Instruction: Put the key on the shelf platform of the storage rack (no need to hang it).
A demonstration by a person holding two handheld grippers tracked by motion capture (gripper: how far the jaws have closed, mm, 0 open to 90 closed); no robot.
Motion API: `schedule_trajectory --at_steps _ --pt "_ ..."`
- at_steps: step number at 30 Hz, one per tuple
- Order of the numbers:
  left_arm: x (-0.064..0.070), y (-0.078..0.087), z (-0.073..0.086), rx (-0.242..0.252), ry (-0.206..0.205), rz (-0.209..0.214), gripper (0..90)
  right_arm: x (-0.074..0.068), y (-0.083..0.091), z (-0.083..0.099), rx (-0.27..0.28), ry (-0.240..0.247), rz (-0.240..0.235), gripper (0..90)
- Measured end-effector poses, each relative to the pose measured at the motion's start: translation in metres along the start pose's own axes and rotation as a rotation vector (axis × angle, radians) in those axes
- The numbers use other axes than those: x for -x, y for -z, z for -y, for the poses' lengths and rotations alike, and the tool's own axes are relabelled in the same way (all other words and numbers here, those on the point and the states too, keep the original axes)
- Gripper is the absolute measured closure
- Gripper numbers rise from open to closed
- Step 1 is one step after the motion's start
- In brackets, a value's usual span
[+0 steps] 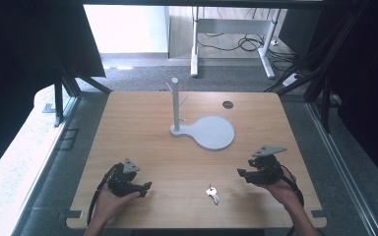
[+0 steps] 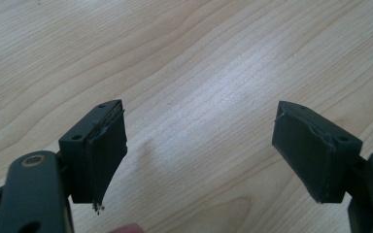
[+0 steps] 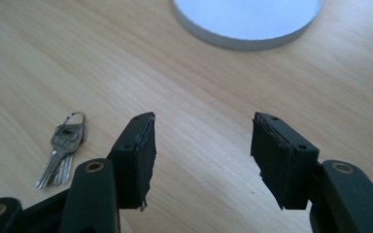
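Clearly both grippers' fingers gape, holding nothing; keys (image 3: 63,154) lie near the right gripper (image 3: 203,155), teeth blurred

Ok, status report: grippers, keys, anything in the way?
Left gripper open, empty, over bare table. Right gripper open, empty. Keys flat on the table between them, untouched. Nothing blocking; stand sits farther back.

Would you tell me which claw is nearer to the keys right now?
Right. The right claw sits just right of the keys; the left claw is farther off, to their left.
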State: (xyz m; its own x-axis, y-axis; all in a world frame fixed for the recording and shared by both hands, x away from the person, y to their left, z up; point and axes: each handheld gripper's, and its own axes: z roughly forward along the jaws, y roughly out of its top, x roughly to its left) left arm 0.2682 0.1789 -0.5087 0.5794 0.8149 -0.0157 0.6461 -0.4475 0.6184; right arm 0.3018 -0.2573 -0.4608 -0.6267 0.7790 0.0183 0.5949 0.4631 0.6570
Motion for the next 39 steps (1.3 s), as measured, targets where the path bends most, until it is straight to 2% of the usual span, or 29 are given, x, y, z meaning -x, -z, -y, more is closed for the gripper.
schedule_trajectory --at_steps 4,6,10,20,26,30,39 --pt "0.001 -0.001 0.0 -0.004 0.001 0.001 20.4 -0.008 -0.002 -0.008 -0.048 0.009 -0.025 44.6" --pt "0.002 -0.002 0.0 -0.005 -0.003 0.004 20.4 -0.013 -0.001 -0.012 -0.059 0.003 -0.045 46.0" --pt "0.004 -0.003 0.0 -0.018 -0.014 0.008 20.4 -0.022 -0.003 -0.017 -0.071 0.005 -0.054 48.3" --pt "0.002 -0.004 0.0 -0.018 -0.01 0.008 20.4 -0.039 -0.028 -0.02 -0.184 0.036 -0.129 57.8" --pt "0.003 -0.004 0.0 -0.011 -0.008 0.011 20.4 -0.048 -0.036 -0.024 -0.212 0.042 -0.166 61.6" --pt "0.003 -0.003 0.0 -0.012 -0.014 0.011 20.4 -0.055 -0.041 -0.026 -0.233 0.07 -0.179 63.2" --pt "0.004 -0.004 0.0 -0.02 -0.022 0.015 20.4 -0.067 -0.052 -0.029 -0.269 0.09 -0.21 65.4"
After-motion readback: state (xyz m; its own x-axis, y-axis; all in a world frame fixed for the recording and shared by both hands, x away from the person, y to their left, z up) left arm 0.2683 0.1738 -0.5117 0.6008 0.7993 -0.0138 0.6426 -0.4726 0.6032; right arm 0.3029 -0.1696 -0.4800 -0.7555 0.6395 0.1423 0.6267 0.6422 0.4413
